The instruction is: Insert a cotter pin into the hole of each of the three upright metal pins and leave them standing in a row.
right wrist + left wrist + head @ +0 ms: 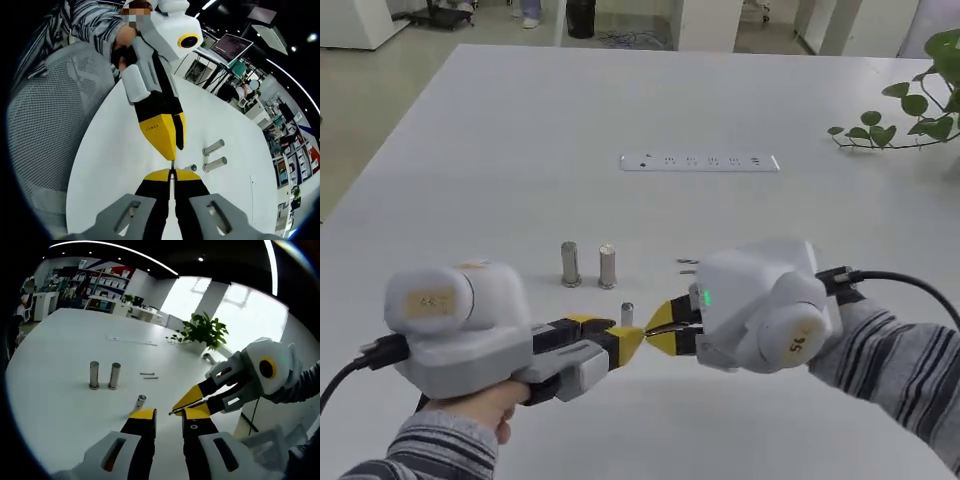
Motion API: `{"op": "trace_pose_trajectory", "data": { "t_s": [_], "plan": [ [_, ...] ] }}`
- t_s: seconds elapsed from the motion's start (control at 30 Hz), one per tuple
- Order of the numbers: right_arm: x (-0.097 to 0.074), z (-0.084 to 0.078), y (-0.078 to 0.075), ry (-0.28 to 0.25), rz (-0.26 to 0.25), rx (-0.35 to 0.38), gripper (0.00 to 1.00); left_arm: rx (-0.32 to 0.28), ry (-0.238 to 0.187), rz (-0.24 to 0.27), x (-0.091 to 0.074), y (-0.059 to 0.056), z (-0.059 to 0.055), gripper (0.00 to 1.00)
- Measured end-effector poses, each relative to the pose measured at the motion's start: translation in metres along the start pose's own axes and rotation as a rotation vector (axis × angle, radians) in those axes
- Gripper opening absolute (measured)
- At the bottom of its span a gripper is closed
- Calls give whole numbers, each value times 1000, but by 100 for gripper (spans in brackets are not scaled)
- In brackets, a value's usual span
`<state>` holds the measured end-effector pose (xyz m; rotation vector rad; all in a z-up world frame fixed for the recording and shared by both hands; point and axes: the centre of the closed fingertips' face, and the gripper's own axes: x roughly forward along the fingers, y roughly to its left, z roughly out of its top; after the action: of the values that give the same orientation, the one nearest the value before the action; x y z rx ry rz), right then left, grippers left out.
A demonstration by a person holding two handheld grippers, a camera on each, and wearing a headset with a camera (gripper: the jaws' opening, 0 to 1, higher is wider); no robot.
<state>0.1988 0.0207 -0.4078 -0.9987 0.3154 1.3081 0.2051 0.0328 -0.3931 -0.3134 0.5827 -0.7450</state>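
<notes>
We see our right gripper (171, 176) clamped on a thin wire cotter pin (173, 165), our left gripper (169, 415) with jaws apart beside a small smooth steel pin (627, 312), two taller cylinders (570, 263) near, amid broad matte table (740, 90).

Bright, even light with soft shadows; both gripper views bend strongly at edges.

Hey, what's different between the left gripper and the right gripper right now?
The left gripper is open and empty; the right gripper is shut on a cotter pin. The left gripper points right, the right gripper left. Both have yellow tips, facing each other.
</notes>
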Motion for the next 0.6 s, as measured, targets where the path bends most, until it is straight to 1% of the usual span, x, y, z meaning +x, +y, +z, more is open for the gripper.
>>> {"op": "trace_pose_trajectory", "data": {
  "t_s": [0.07, 0.17, 0.27, 0.4, 0.5, 0.6],
  "plan": [
    [-1, 3, -1, -9, -5, 0, 0, -32, -3, -6, 0, 0, -1, 13],
    [-3, 10, -1, -28, -8, 11, 0, -57, -11, -10, -1, 1, 0, 10],
    [-4, 15, -2, -41, -13, 13, 0, -84, -20, -25, -2, -1, 0, 6],
    [-5, 19, -2, -51, -18, 16, 0, -107, -21, -44, -3, -6, 0, 0],
    [-5, 19, -2, -48, -16, 14, 0, -109, -21, -53, -4, -8, -1, 0],
    [-6, 19, 0, -52, -11, 12, 0, -73, -15, -63, -5, -9, -2, 0]
  ]
}}
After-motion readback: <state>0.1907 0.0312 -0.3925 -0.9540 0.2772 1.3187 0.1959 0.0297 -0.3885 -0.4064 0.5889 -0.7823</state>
